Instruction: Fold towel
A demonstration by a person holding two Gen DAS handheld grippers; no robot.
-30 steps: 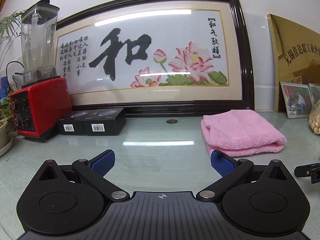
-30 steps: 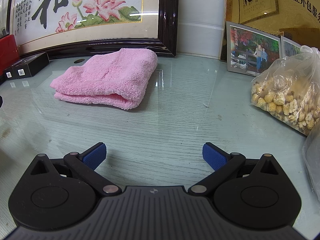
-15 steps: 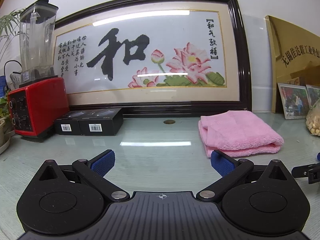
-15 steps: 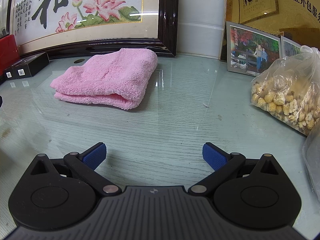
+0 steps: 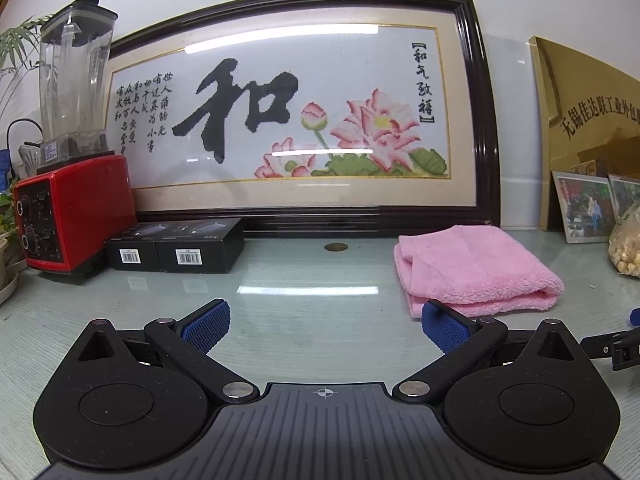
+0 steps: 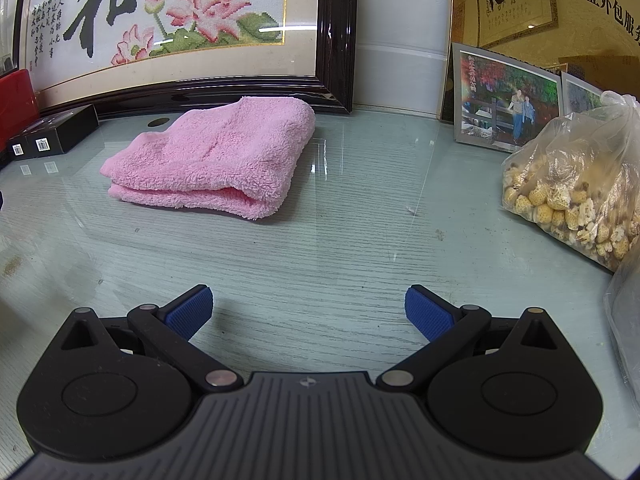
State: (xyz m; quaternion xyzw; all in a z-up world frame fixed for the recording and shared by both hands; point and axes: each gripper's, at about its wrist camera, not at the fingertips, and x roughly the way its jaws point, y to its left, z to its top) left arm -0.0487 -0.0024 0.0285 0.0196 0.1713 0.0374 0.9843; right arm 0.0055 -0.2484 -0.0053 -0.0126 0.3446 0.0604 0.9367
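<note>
Glass-topped worktop [image 6: 340,248] with a pale wood-grain pattern beneath the glass, set against a white wall. A large dark-framed picture [image 5: 296,120] of a black character and pink lotus flowers leans at the back. To the left stand a red blender [image 5: 72,184] with a clear jug and two black boxes [image 5: 176,244]; a coin [image 5: 335,247] lies near the frame. To the right are a gold plaque [image 6: 532,4], a framed photograph [image 6: 508,104] and a clear bag of small pale snacks [image 6: 576,192].

The pink towel [image 6: 224,156] lies folded in several layers on the worktop just in front of the picture frame, its rounded fold facing the cameras.

Left gripper [image 5: 325,322]: held low over the worktop, facing the wall, blue pads spread wide and holding nothing; its right pad overlaps the towel's near corner in view, and contact cannot be judged. Right gripper [image 6: 308,310]: likewise low, wide apart and empty, well short of the towel, which lies ahead to its left.
</note>
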